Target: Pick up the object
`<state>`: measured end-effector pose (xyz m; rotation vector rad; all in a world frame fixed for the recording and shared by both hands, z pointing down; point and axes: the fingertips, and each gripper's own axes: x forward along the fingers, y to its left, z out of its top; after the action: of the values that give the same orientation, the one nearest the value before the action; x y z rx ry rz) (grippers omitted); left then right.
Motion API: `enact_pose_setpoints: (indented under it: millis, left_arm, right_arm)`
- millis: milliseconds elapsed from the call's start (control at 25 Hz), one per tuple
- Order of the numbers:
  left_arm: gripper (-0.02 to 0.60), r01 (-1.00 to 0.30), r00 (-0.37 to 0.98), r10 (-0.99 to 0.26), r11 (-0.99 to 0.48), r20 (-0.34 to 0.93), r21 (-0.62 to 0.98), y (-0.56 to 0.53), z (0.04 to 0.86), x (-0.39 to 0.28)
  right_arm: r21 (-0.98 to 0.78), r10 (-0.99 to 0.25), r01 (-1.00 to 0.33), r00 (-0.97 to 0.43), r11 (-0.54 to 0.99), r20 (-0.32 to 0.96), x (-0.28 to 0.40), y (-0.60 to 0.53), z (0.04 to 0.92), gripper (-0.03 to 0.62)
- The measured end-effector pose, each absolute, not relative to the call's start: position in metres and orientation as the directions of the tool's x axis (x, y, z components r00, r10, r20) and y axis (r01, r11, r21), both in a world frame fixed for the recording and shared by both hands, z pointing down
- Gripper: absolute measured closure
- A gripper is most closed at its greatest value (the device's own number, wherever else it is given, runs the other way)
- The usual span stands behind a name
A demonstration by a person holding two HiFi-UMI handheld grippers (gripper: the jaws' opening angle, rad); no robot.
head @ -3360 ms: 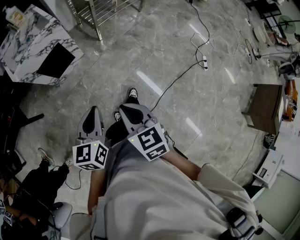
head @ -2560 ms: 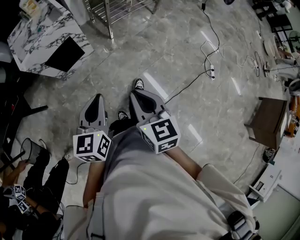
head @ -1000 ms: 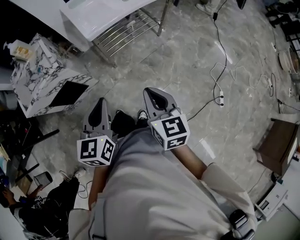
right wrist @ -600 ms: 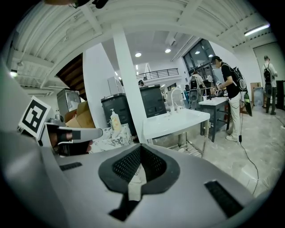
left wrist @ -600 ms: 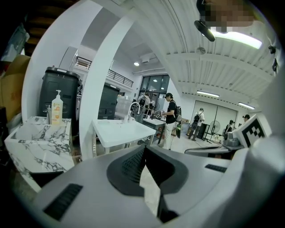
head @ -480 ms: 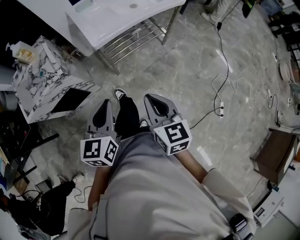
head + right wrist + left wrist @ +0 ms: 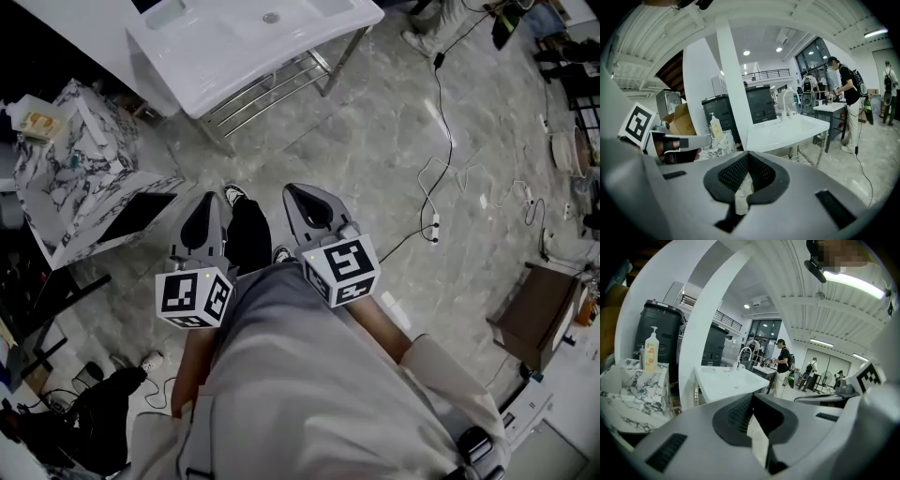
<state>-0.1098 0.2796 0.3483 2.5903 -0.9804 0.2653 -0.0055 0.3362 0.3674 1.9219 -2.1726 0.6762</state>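
Both grippers are held out over a grey marble floor. In the head view my left gripper (image 7: 208, 196) and my right gripper (image 7: 292, 188) point toward a white sink table (image 7: 253, 42), still some way off. The left gripper view shows my left gripper (image 7: 751, 397) with its jaws meeting at the tip and nothing between them. My right gripper (image 7: 747, 154) is shut and empty too. A pump bottle (image 7: 650, 350) stands on a marble-patterned box (image 7: 80, 178). Which object the task means I cannot tell.
Cables (image 7: 437, 131) and a power strip (image 7: 435, 227) lie on the floor at the right. A small brown table (image 7: 536, 314) stands at the far right. A person in black (image 7: 847, 93) stands at a counter beyond the sink table (image 7: 787, 129). Dark bags lie at lower left.
The sink table and the marble-patterned box have come closer and further into view as both grippers were carried forward. Both stay shut and empty.
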Motion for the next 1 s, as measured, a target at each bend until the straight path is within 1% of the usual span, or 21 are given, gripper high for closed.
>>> enact_pose_setpoints:
  millis: [400,800,1000]
  left_arm:
    - [0.575,-0.643,0.765,-0.58,-0.711,0.281,0.284,0.191,0.339,-0.1]
    - [0.575,-0.653,0.757,-0.587,-0.696,0.287,0.3,0.109,0.339,-0.103]
    - [0.575,-0.66,0.751,-0.589,-0.69,0.3,0.296,0.079,0.342,-0.107]
  right_arm:
    - [-0.208,-0.881,-0.974,-0.178,0.093,0.438,-0.007,0.243,0.358,0.583]
    - [-0.199,-0.859,-0.973,-0.202,0.12,0.47,-0.011,0.164,0.358,0.583]
    - [-0.197,-0.852,-0.975,-0.19,0.104,0.488,-0.007,0.134,0.364,0.583]
